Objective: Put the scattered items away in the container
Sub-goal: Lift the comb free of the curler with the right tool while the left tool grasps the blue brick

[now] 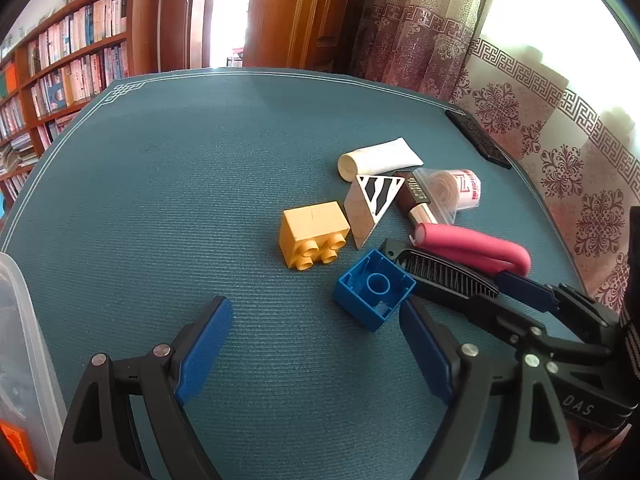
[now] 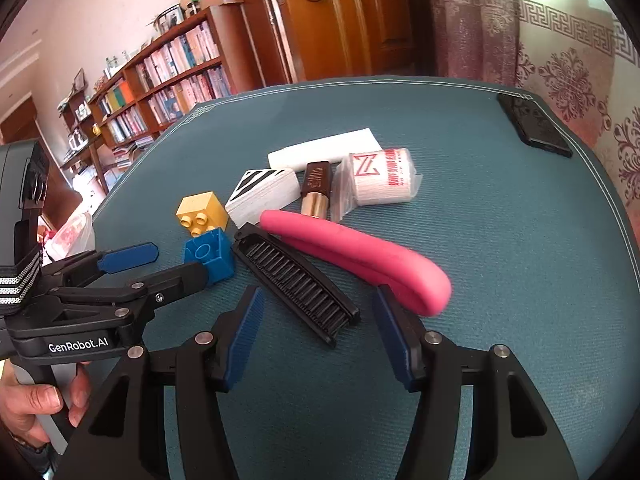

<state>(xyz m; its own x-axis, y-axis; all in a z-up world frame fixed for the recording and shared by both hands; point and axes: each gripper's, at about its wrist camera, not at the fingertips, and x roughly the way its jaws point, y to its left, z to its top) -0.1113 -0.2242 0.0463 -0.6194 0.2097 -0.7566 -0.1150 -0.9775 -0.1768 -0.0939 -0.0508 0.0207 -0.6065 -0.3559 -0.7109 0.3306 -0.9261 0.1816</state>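
Note:
My left gripper (image 1: 316, 340) is open low over the teal mat, with nothing between its pads. A blue brick (image 1: 374, 288), hollow side up, lies right at its right fingertip. A yellow brick (image 1: 312, 232) sits just beyond. My right gripper (image 2: 320, 328) is also open. The near end of a black comb (image 2: 298, 282) lies between its fingers, and a pink foam curler (image 2: 360, 260) rests against the right fingertip. The clear plastic container (image 1: 24, 320) stands at the left edge of the left wrist view, with something orange in it.
Further back lie a zebra-striped triangular block (image 1: 376, 204), a white tube (image 1: 380, 158), a brown lipstick (image 1: 414, 196), a bag of rubber bands (image 1: 440, 190) and a white roll with red print (image 2: 382, 178). A black phone (image 2: 534, 126) lies near the far right corner.

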